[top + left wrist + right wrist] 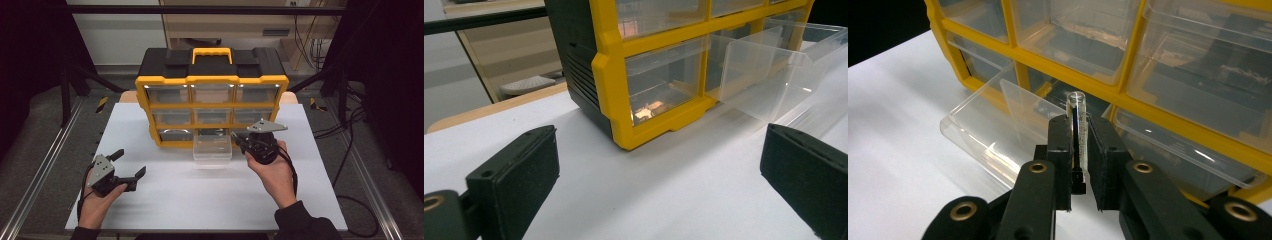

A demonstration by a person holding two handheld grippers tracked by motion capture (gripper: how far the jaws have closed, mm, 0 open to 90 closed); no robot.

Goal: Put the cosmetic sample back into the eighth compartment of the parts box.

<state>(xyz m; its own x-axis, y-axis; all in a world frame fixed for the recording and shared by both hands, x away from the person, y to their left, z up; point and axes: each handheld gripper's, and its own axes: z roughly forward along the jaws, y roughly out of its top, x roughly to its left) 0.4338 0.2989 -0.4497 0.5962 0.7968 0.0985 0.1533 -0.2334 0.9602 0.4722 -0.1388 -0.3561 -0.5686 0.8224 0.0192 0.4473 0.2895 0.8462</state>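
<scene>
I see a slim clear glass vial [1077,127] clamped upright in my right tongs [1079,150], just before the pulled-out clear plastic drawer [993,127] of the yellow-framed organizer [212,102]. My left tongs [129,164] gape wide and hold nothing, low over the white tabletop [200,195].

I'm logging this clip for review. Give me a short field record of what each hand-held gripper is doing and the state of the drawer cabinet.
cabinet: yellow-framed black plastic drawer cabinet, upright on white table
open drawer: clear plastic drawer, bottom row middle, pulled out
right hand-held gripper: shut on small clear tube beside the drawer
left hand-held gripper: open, holding nothing
</scene>
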